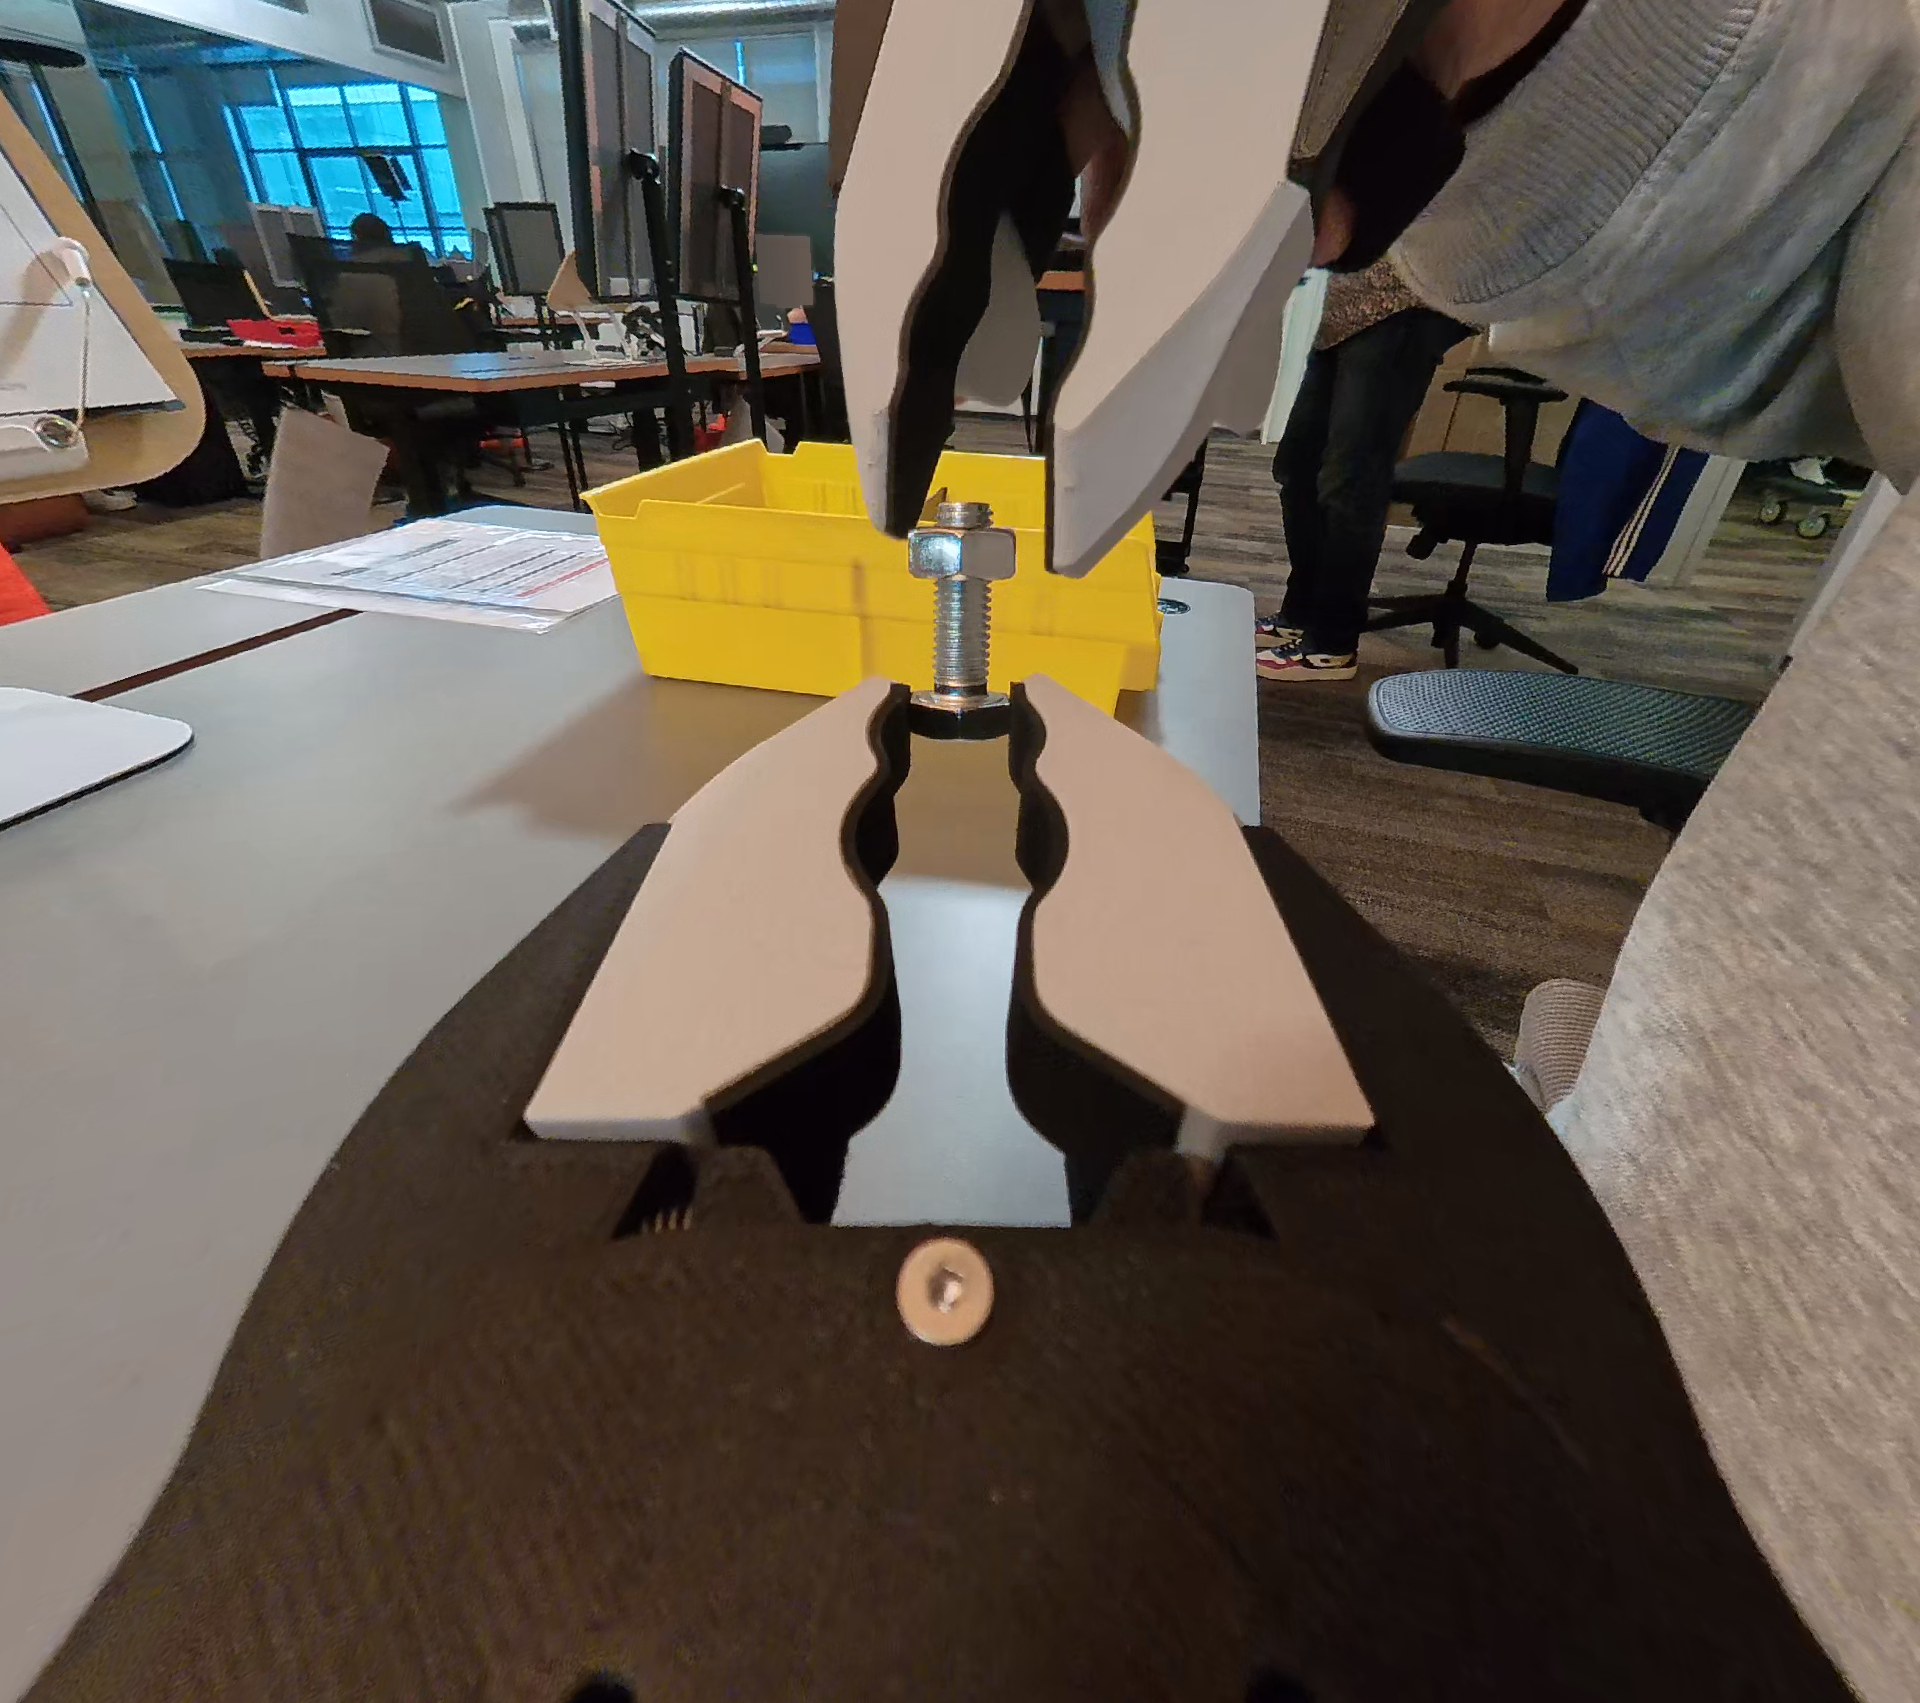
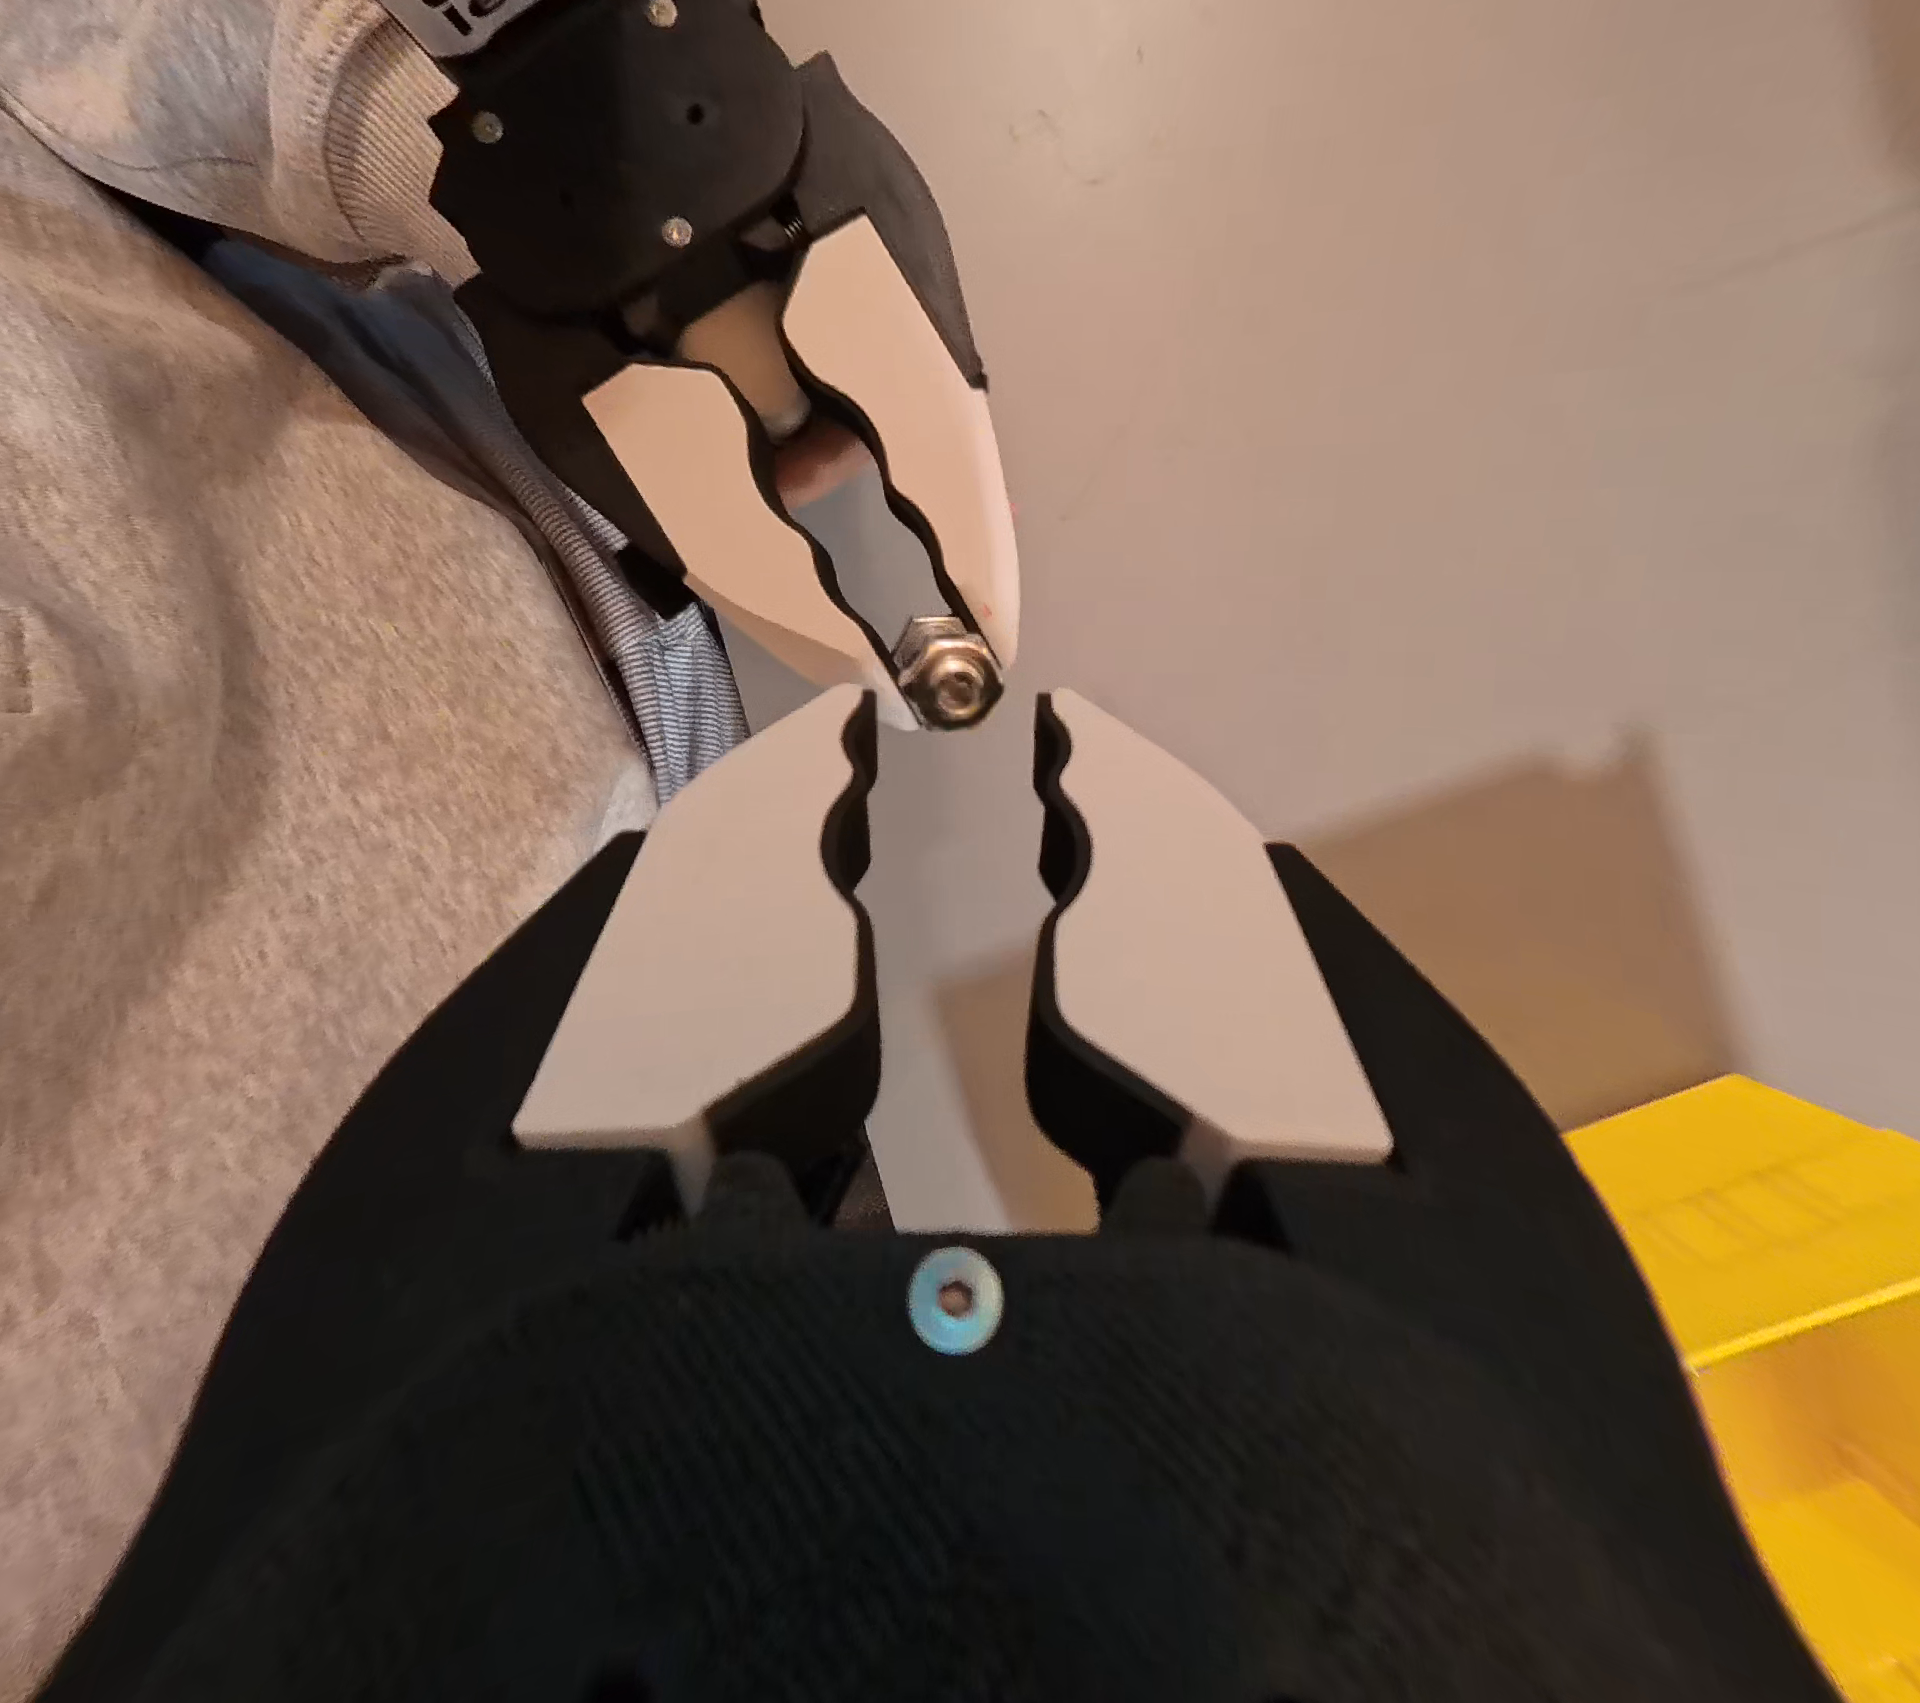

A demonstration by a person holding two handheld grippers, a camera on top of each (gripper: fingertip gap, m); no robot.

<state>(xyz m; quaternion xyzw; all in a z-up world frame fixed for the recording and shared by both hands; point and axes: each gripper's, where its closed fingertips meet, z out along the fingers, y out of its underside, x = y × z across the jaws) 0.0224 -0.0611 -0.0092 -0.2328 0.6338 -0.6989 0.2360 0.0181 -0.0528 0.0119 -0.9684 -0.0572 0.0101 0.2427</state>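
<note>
A silver bolt (image 1: 961, 635) stands upright, threads up, with a hex nut (image 1: 961, 554) near its top end. My left gripper (image 1: 958, 697) is shut on the bolt's head just above the grey table (image 1: 312, 822). My right gripper (image 1: 982, 536) comes down from above, open, with one finger on each side of the nut; one fingertip (image 1: 899, 500) is at the nut's edge. In the right wrist view my right gripper (image 2: 951, 703) is open right over the nut (image 2: 951, 682), and the left gripper (image 2: 951, 677) holds the bolt end-on.
A yellow plastic bin (image 1: 727, 573) stands on the table just behind the bolt and shows in the right wrist view (image 2: 1766, 1238). Papers in a clear sleeve (image 1: 436, 562) lie at the back left. An office chair (image 1: 1558, 718) and a standing person (image 1: 1340, 458) are beyond the table's right edge. The grippers are tip to tip, or close to it.
</note>
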